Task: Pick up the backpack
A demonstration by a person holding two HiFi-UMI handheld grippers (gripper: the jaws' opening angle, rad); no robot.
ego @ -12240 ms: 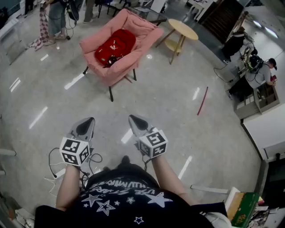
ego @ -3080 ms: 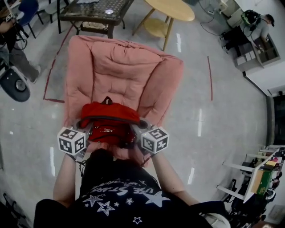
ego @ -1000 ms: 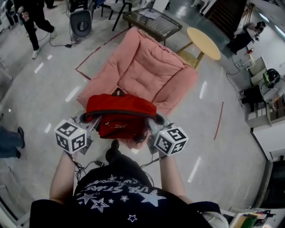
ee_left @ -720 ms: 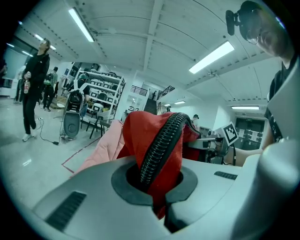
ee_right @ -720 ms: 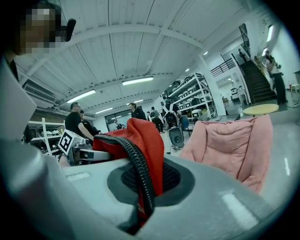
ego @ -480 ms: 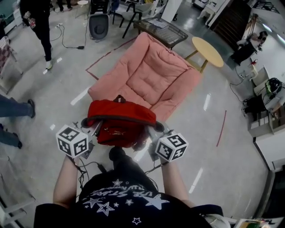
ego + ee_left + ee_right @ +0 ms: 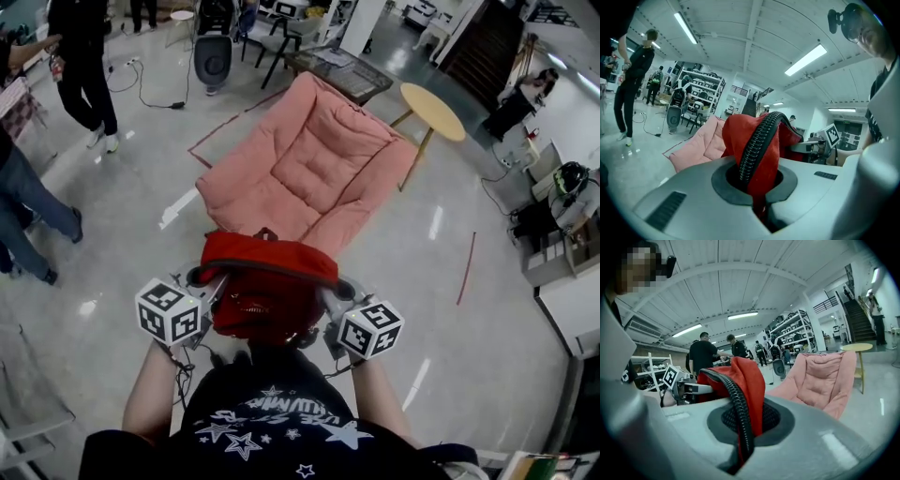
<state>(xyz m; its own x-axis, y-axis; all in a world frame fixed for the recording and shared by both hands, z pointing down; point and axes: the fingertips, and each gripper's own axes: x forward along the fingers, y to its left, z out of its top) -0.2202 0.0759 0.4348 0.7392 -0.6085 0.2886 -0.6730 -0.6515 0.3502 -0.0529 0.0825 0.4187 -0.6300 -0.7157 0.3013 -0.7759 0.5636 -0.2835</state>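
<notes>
The red backpack hangs in the air between my two grippers, close to my body and clear of the pink chair behind it. My left gripper is shut on its left edge, where red fabric and a black ribbed zipper are pinched between the jaws. My right gripper is shut on the right edge, with the red backpack fabric and black trim clamped the same way. The pink chair's seat is empty.
A round wooden table and a dark low table stand behind the chair. People stand at the left, one at a desk on the right. A fan, cables and red tape lines mark the glossy floor.
Both grippers have carried the backpack away from the pink chair, which now lies farther off in the head view. The grips have not changed.
</notes>
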